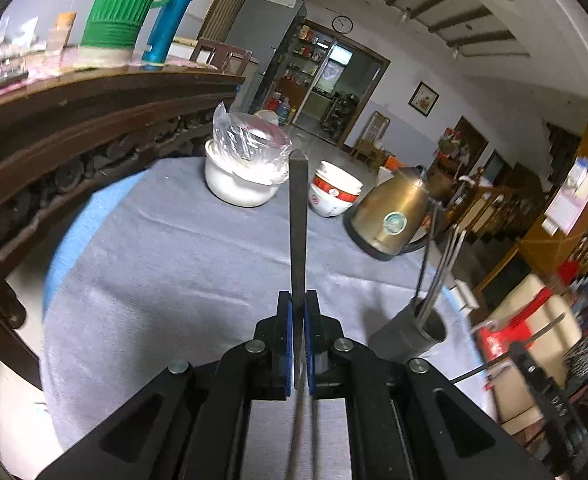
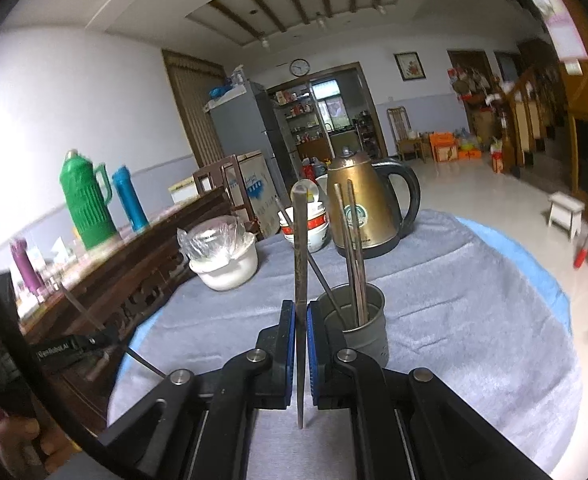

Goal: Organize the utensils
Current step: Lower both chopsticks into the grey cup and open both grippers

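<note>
My left gripper [image 1: 298, 300] is shut on a flat dark metal utensil handle [image 1: 298, 216] that stands up above the grey cloth. A metal utensil cup [image 1: 410, 334] stands to its right and holds chopsticks [image 1: 442, 264] and a dark utensil. My right gripper [image 2: 301, 310] is shut on a metal spoon [image 2: 301, 240], bowl end up, just left of the same cup [image 2: 358, 328]. The cup holds two chopsticks [image 2: 352, 248] and a dark utensil leaning left. The right gripper shows at the left wrist view's right edge [image 1: 534, 360].
A round table with a grey cloth [image 1: 173, 264] carries a white pot with plastic wrap [image 1: 241, 168], stacked red-and-white bowls [image 1: 334, 194] and a brass kettle [image 1: 394, 216]. A dark wooden sideboard [image 1: 73, 120] with green and blue flasks stands left. The table edge drops off at the right.
</note>
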Demonstrator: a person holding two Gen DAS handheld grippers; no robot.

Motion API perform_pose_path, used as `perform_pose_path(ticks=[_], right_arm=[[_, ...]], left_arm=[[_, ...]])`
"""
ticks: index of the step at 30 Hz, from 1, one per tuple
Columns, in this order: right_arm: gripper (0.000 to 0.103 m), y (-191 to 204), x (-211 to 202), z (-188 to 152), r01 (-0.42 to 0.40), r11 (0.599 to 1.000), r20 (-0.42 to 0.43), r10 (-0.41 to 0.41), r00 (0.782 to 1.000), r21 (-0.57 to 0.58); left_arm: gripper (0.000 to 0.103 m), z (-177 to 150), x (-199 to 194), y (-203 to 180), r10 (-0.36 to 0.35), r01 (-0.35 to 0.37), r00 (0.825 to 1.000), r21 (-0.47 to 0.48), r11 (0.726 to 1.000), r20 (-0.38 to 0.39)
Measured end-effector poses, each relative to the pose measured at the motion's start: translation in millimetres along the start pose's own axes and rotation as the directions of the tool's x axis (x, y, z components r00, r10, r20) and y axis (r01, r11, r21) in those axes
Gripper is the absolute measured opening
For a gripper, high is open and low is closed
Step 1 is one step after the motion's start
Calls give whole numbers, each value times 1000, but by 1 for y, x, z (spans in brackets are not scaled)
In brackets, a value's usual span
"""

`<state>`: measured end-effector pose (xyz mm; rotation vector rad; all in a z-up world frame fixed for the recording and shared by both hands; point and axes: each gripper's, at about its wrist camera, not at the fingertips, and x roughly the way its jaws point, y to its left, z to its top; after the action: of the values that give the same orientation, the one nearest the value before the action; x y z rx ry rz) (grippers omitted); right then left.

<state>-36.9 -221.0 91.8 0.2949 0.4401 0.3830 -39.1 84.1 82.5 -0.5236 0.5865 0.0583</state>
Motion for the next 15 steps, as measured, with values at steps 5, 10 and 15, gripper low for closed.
perform_pose_path(ticks=[5,10,15], right_arm=[[6,-25,-4,7,-36,992,3,36,999,119],[6,-33,-12,16,-50,986,27,47,999,158],[6,-30,-29,38,-50,989,101,36,994,137]], left_arm=[[6,7,0,5,-49,49,999,-67,997,-9],[5,17,0,0,-83,83,997,-86,993,-2],[5,33,0,-24,-149,150,989,-67,986,20]])
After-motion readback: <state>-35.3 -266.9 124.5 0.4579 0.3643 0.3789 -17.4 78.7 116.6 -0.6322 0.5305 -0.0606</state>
